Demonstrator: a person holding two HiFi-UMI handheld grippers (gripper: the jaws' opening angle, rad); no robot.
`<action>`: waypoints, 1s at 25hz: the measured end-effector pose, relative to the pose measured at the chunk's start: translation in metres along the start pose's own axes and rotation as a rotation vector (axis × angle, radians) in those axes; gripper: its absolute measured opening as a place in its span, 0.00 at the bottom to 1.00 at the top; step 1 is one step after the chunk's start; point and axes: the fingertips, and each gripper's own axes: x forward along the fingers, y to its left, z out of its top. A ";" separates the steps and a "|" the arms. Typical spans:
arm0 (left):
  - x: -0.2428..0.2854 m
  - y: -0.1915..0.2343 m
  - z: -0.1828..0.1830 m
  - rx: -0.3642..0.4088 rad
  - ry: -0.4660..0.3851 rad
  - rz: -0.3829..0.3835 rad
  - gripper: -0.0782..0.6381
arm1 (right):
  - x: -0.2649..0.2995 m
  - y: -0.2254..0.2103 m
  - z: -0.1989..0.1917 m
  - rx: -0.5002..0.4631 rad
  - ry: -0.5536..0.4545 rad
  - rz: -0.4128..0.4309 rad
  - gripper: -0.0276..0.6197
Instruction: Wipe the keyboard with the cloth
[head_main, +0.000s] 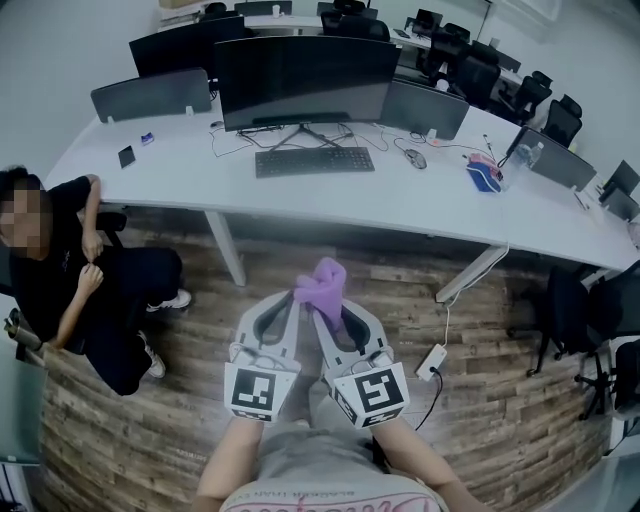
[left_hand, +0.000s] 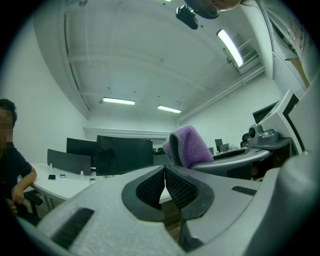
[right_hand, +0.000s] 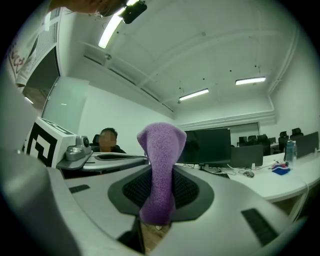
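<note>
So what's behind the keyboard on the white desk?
A big dark monitor stands right behind the keyboard, on a stand with splayed legs. The part of the desk behind the monitor is covered by its screen.

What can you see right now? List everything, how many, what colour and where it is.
desk: one, white, long, across the room
monitor: one large, black, middle of the desk
keyboard: one, black, in front of the monitor
mouse: one, dark, right of the keyboard
chairs: several, black, behind the desk, far right
power strip: one, white, on the wood floor
seated person: one, dark clothes, left
cloth: one, purple, in the right gripper
left gripper: grey, jaws together, empty
right gripper: grey, shut on the cloth
</note>
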 end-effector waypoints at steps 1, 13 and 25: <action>0.010 0.003 -0.001 0.001 0.000 0.005 0.12 | 0.007 -0.008 -0.001 0.001 0.000 0.003 0.18; 0.157 0.049 -0.005 -0.011 0.017 0.064 0.12 | 0.113 -0.121 0.003 0.009 0.022 0.059 0.18; 0.278 0.080 -0.028 0.014 0.069 0.135 0.12 | 0.204 -0.225 -0.008 0.048 0.039 0.143 0.18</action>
